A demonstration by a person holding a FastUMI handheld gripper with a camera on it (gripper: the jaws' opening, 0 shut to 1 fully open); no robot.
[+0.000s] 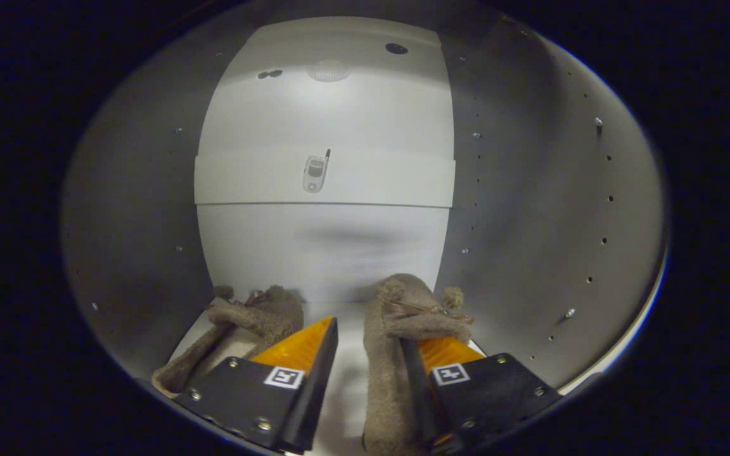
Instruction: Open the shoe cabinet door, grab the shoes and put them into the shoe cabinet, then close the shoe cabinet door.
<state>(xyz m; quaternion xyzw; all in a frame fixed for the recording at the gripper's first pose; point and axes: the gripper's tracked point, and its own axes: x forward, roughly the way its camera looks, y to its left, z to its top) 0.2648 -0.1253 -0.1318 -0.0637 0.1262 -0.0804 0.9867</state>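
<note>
Inside the shoe cabinet, the left brown shoe lies on the white floor near the left wall. The gripper stands spread, its right finger tucked inside the right shoe, which sits between the fingers.
</note>
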